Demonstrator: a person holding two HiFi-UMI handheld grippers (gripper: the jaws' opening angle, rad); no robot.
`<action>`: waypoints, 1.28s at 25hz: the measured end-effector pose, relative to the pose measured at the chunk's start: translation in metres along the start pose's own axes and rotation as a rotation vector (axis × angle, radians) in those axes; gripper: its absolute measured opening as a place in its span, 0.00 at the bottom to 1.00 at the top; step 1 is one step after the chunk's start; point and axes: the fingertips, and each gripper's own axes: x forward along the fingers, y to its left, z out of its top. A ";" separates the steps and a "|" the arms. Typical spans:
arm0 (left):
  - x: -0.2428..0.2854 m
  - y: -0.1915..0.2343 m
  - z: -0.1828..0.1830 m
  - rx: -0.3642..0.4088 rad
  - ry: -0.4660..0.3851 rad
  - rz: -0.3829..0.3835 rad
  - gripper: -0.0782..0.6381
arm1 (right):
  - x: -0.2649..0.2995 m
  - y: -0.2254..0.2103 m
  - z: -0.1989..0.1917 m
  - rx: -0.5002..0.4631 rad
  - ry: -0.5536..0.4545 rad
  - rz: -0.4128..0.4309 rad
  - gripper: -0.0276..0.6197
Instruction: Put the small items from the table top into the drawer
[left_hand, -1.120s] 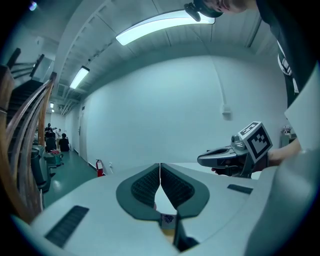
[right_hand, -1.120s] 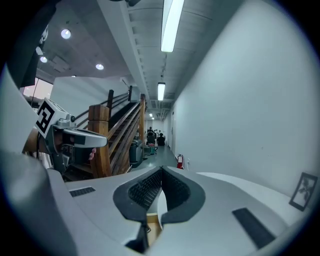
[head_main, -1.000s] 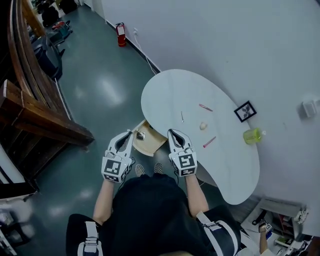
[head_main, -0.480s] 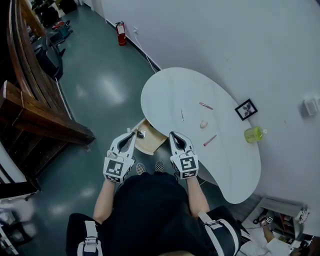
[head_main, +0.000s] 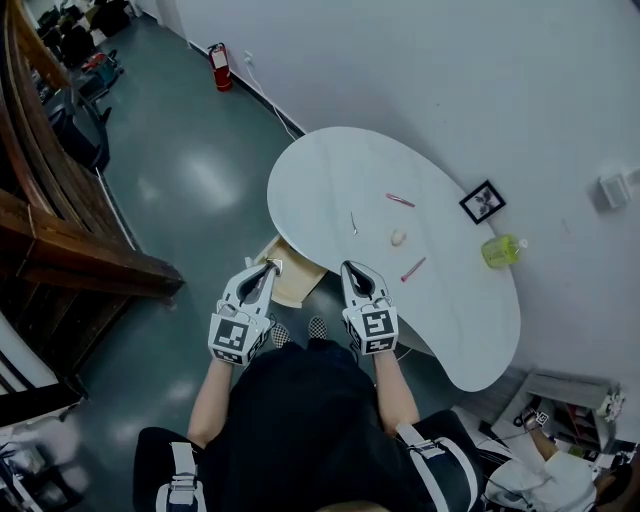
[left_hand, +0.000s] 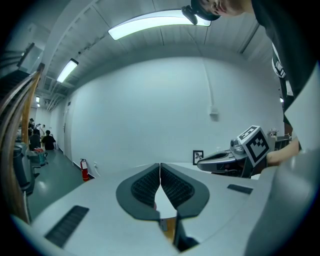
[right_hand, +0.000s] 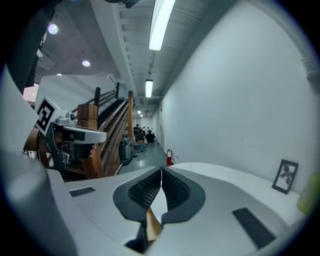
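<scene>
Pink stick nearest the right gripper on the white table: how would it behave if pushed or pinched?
The pink stick looks thin and short, so probably light and stiff. Lying flat on the smooth white table, it would likely slide or roll when nudged, and may be awkward to pinch.

Beyond the right gripper's (head_main: 347, 266) dark fingers (head_main: 358, 284): a white rounded tabletop (head_main: 330, 170), two pink slim sticks (head_main: 400, 200), a cream lump (head_main: 398, 237), a yellow-green plastic bottle (head_main: 500, 250).

The table top (head_main: 330, 180) is matt, drawer (head_main: 293, 286) wooden, floor (head_main: 190, 170) glossy
</scene>
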 end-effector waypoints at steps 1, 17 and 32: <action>0.004 -0.002 -0.002 -0.006 0.004 -0.012 0.14 | -0.002 -0.004 -0.003 0.006 0.005 -0.017 0.09; 0.064 -0.036 -0.043 -0.028 0.076 -0.240 0.14 | -0.025 -0.052 -0.055 0.065 0.089 -0.277 0.09; 0.177 -0.034 -0.105 -0.092 0.228 -0.219 0.14 | 0.059 -0.129 -0.123 0.122 0.229 -0.186 0.09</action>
